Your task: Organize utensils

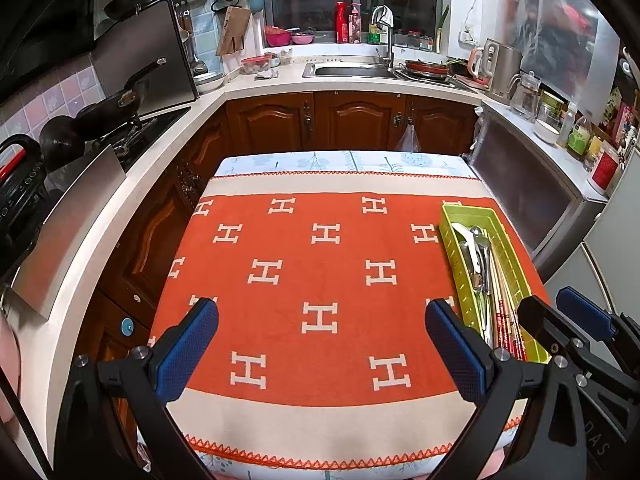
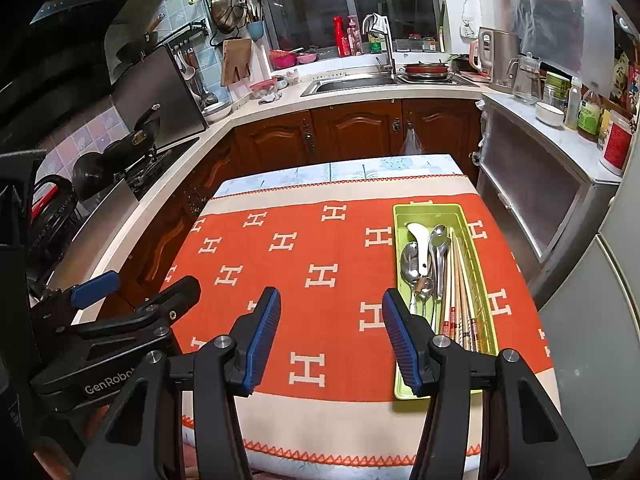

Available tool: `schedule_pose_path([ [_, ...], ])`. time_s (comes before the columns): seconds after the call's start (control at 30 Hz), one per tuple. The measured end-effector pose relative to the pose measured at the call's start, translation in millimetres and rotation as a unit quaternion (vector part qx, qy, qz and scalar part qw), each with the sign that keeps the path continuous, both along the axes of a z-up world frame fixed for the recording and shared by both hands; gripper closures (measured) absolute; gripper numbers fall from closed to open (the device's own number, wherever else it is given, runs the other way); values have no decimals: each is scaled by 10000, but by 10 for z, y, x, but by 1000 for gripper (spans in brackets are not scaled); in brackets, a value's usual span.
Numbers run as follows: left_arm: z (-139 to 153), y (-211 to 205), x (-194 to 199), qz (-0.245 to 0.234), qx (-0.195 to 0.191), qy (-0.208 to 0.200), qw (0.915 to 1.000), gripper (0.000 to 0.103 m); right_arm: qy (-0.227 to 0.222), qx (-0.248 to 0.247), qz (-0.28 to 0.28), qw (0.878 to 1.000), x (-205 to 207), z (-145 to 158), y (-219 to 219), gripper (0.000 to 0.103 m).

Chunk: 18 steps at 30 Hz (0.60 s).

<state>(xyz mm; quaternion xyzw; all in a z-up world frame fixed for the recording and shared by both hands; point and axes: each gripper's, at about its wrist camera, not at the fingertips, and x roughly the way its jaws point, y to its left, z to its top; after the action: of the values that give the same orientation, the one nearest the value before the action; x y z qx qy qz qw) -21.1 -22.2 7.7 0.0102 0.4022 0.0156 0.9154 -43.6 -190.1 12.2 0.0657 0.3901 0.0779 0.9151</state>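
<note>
**Both jaws wide, nothing held**

We hold the left gripper [image 1: 322, 354] and right gripper [image 2: 331, 338] spread apart over the orange cloth [image 2: 304, 240], empty. Spoons [image 2: 420, 264] and chopsticks [image 2: 460, 284] lie lengthwise in the green tray [image 2: 404, 384] at the table's right.

An orange H-patterned cloth [image 2: 320, 304] is covering the tabletop [image 2: 280, 178]; a green utensil tray [image 2: 400, 384] is lying on its right side.
</note>
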Motion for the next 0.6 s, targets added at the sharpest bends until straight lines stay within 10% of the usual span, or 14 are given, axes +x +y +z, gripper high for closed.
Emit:
schedule_pose_path([
  [0.6, -124, 31, 57, -29, -80, 210, 9997, 1, 201, 85, -20, 9998, 88, -200, -70, 49],
])
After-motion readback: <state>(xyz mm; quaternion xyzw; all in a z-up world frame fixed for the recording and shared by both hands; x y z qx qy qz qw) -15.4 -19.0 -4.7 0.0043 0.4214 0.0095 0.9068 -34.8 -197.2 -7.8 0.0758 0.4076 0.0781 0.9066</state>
